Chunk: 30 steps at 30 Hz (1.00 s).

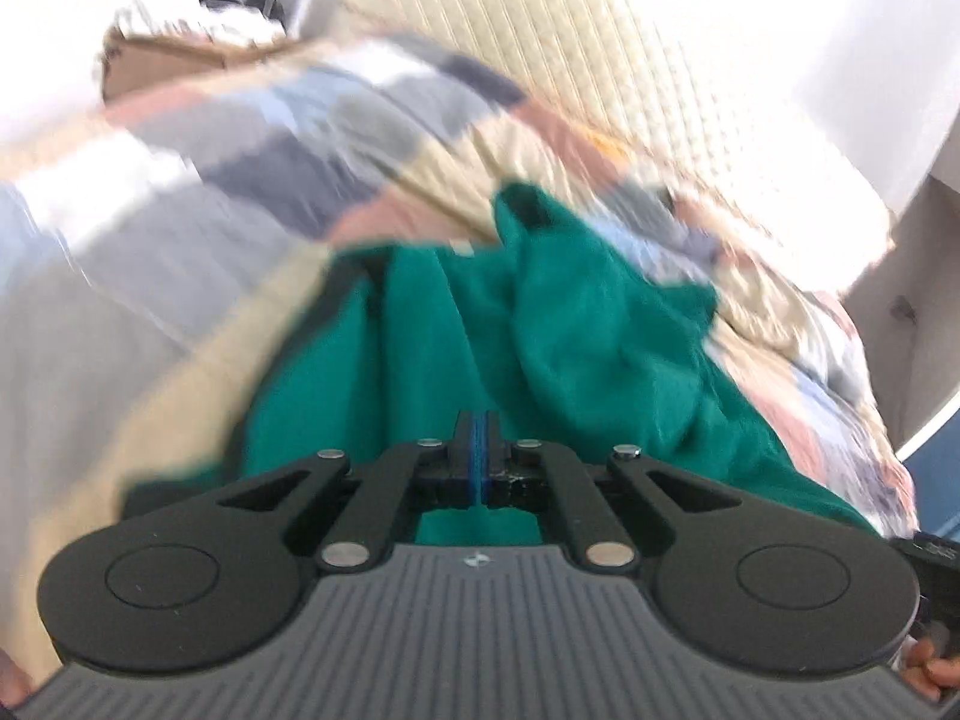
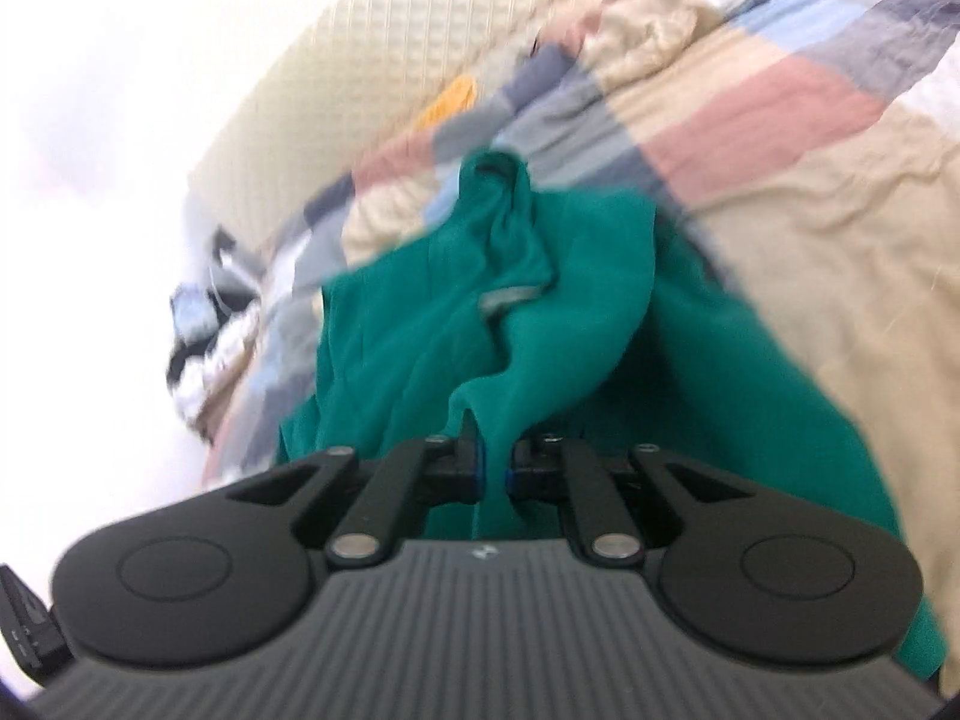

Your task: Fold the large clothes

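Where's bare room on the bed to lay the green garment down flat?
Free: the beige stretch of bedspread right of the green garment in the right wrist view. Crowded: the dark-and-white pile by the quilted headboard. The right gripper pinches the garment; the left gripper is shut.

The green garment (image 2: 570, 300) is a soft, matt cloth that falls in loose folds, with no sheen. The bed cover (image 2: 780, 138) beneath it is a thin, crinkled woven cloth in patchwork blocks, matt and slightly rumpled. Behind it the headboard (image 1: 540, 30) has a cream, quilted or waffle-textured face, padded-looking and dull. The left tool (image 1: 478, 450) is matt black plastic with round, shiny metal pins at its links, a ribbed grey plastic housing, and blue pad faces. The right tool (image 2: 495, 468) has the same matt black plastic and bright metal rivets.
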Motion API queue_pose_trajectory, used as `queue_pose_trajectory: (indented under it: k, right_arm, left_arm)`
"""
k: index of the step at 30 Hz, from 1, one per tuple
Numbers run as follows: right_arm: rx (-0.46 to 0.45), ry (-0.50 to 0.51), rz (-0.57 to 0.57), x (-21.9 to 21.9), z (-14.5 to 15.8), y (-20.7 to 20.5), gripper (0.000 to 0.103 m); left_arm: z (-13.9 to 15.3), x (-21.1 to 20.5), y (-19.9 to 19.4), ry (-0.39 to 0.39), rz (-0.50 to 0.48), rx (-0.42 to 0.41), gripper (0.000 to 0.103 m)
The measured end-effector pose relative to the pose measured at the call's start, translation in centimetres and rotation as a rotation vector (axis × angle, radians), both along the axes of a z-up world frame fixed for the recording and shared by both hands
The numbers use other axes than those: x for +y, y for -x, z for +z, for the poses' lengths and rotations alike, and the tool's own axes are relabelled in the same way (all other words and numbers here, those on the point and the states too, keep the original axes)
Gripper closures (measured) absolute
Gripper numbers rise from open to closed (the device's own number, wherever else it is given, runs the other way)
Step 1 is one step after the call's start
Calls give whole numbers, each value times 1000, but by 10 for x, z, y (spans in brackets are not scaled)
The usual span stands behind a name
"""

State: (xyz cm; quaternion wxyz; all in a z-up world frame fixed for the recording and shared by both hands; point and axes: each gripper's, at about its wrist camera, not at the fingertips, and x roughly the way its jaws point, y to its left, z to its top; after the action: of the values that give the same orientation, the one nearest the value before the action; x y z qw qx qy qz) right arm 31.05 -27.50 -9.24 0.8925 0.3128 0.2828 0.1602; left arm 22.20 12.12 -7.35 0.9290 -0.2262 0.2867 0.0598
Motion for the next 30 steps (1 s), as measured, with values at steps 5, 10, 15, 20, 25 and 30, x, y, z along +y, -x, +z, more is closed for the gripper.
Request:
queue_pose_trajectory:
  k: [5, 10, 15, 20, 25, 30]
  right_arm:
    - [-121, 29, -101, -27, 31, -13, 94]
    - [-163, 36, -236, -70, 51, -44, 94]
    - [-73, 121, -364, -107, 27, -88, 94]
    - [108, 250, -362, -107, -18, -112, 92]
    - [141, 329, -359, -90, -21, -112, 91]
    - [150, 414, -347, -80, -19, -109, 87]
  left_arm:
    - [34, 37, -15, -37, 77, -28, 102]
    - [45, 60, -35, -23, 75, -3, 102]
    - [13, 36, -42, -50, -9, 50, 101]
    - [-33, -10, -47, -16, -149, 123, 84]
    - [-56, -38, -52, -12, -159, 128, 48]
    - [-64, -55, -53, -69, -197, 149, 48]
